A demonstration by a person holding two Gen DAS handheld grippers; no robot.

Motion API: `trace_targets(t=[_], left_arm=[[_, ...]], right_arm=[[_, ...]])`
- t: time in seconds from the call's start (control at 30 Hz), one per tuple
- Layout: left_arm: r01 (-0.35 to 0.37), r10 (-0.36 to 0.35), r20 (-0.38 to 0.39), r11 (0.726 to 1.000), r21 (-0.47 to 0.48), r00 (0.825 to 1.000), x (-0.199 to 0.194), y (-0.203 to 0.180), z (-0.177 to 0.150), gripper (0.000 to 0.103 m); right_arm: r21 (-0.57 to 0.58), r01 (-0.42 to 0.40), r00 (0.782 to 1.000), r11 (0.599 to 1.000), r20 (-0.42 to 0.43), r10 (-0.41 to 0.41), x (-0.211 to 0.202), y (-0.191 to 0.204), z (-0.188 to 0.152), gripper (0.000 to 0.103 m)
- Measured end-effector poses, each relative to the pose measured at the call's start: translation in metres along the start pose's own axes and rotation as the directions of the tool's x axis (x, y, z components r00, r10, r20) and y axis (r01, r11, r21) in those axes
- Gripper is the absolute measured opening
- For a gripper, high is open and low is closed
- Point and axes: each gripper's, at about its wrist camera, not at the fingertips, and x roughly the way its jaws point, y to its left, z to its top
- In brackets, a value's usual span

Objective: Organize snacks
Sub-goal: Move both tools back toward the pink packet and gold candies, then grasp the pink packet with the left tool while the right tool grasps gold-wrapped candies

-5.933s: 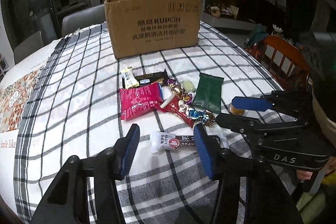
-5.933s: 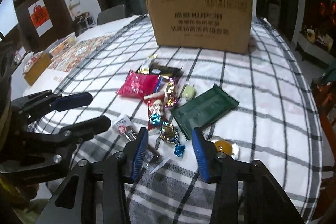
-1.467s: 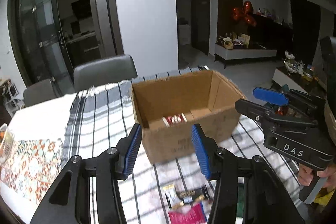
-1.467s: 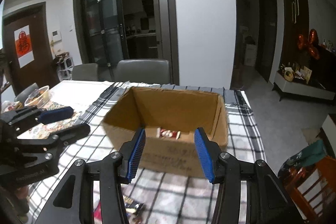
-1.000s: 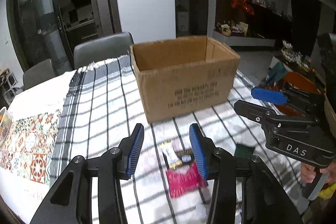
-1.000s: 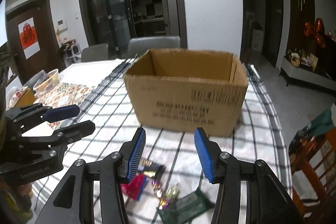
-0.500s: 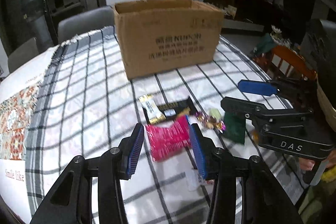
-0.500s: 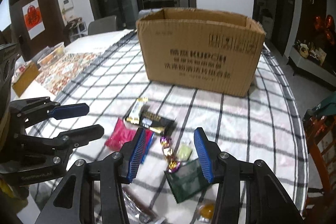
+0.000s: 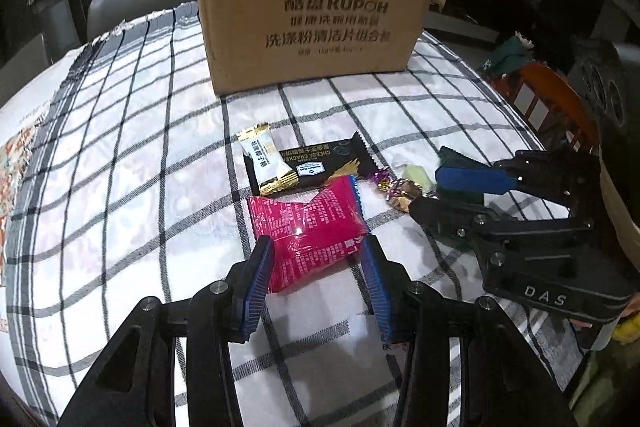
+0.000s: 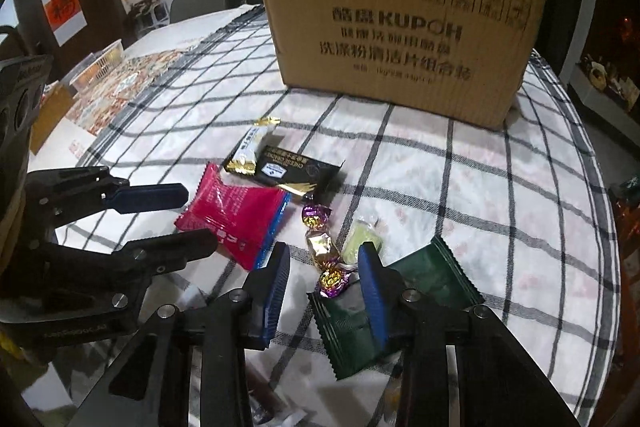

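On the checked tablecloth (image 9: 132, 163), in front of the cardboard box (image 9: 312, 11), the snacks are lying in a loose cluster. The pink packet (image 9: 308, 227) is lying flat, its long axis running from the left gripper (image 9: 318, 267) away toward the box; its near end is sitting between the blue pads, which are standing apart and not pressing it. The right gripper (image 10: 324, 277) is closing its jaws around a gold-and-purple candy (image 10: 334, 277), pads not yet touching. Beneath its right pad the green packet (image 10: 424, 283) is lying diagonally, partly covered. The black cracker packet (image 10: 298, 169) is half hidden under a white-and-gold bar (image 9: 266, 157). Near the bottom edge, more wrappers are too dark to make out.
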Motion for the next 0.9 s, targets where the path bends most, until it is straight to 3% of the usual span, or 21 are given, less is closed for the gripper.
trace_targets(t=[0.63,0.9], left_arm=[[0.036,-0.037,-0.016,0.997,-0.069,0.999,0.024,0.007,0.016,0.047],[0.022,-0.022,0.003,0.998,-0.062,1.000,0.018,0.003,0.013,0.036]], right_arm=[[-0.054,0.003,1.000,0.999,-0.014,-0.004,0.016,0.006,0.009,0.021],[-0.029,-0.026,0.999,0.999,0.032,0.027,0.006,0.006,0.007,0.019]])
